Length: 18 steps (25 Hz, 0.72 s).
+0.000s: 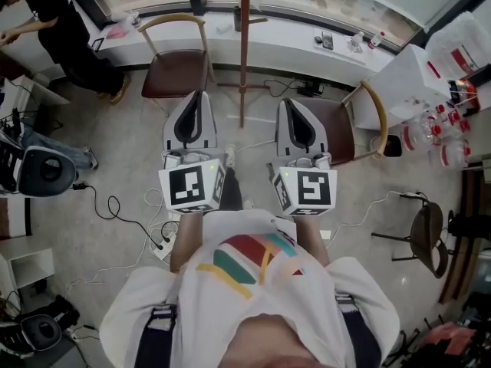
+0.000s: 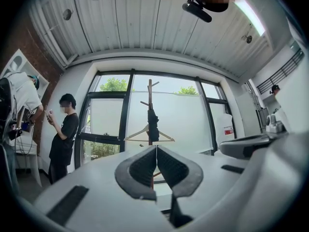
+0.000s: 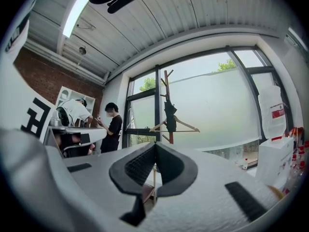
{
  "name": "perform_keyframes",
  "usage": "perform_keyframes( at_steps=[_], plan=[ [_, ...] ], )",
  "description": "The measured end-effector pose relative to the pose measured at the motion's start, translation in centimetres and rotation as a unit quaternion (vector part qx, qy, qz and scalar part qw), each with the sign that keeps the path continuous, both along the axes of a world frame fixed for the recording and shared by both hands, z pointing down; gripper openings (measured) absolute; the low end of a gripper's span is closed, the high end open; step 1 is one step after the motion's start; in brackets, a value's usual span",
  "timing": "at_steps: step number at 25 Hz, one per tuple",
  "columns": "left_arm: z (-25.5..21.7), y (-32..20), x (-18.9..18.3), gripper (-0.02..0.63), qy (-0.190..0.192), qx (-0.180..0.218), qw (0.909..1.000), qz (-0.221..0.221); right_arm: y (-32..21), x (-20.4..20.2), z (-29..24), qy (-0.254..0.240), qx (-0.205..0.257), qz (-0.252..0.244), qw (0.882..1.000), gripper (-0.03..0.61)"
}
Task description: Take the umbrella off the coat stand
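Note:
The wooden coat stand (image 1: 244, 52) rises ahead of me, in front of the window. In the left gripper view a dark folded umbrella (image 2: 153, 123) hangs on the coat stand (image 2: 150, 93), just above a wooden hanger (image 2: 140, 133). The right gripper view has the same umbrella (image 3: 170, 116) on the stand (image 3: 167, 83), again over the hanger (image 3: 186, 126). My left gripper (image 1: 200, 96) and right gripper (image 1: 288, 103) are held side by side, pointing level at the stand and well short of it. Both are shut and empty, as seen in the left gripper view (image 2: 156, 148) and the right gripper view (image 3: 155, 145).
Two wooden chairs flank the stand, one on the left (image 1: 176, 64) and one on the right (image 1: 360, 125). A person in black (image 1: 65, 33) stands at the far left by the window. Cables (image 1: 123, 213) trail on the floor. A white table with bottles (image 1: 430, 90) is at the right.

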State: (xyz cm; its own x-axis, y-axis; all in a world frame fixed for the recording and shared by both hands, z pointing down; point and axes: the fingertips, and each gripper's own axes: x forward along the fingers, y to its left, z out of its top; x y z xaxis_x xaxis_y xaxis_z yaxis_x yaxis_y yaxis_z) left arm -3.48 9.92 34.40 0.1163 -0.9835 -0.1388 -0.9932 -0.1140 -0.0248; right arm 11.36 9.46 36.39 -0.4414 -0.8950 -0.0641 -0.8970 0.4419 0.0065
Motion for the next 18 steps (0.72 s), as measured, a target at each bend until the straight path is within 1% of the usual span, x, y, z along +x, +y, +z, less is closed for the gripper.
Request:
perform_keyframes(
  at_steps=[4, 8, 10, 15, 18],
  plan=[
    [-0.1, -0.9, -0.4, 0.006, -0.005, 0.007, 0.9999, 0.005, -0.8, -0.3, 0.1, -0.009, 0.002, 0.005, 1.000, 0.000],
    [0.3, -2.7, -0.6, 0.006, -0.001, 0.007, 0.9998, 0.019, -1.7, -1.4, 1.1, 0.001, -0.004, -0.010, 1.000, 0.000],
    [0.5, -3.9, -0.5, 0.006, 0.001, 0.007, 0.9997, 0.023, -2.4, -1.4, 1.5, 0.004, -0.008, -0.010, 1.000, 0.000],
    [1.3, -7.5, -1.0, 0.006, 0.012, 0.010, 0.9992, 0.037, -5.7, -1.8, 2.3, 0.011, -0.008, 0.008, 1.000, 0.000],
    [1.4, -10.0, -1.5, 0.006, 0.018, 0.009, 0.9988, 0.044, -8.2, -3.0, 2.2, 0.014, -0.008, 0.006, 1.000, 0.000]
  ],
)
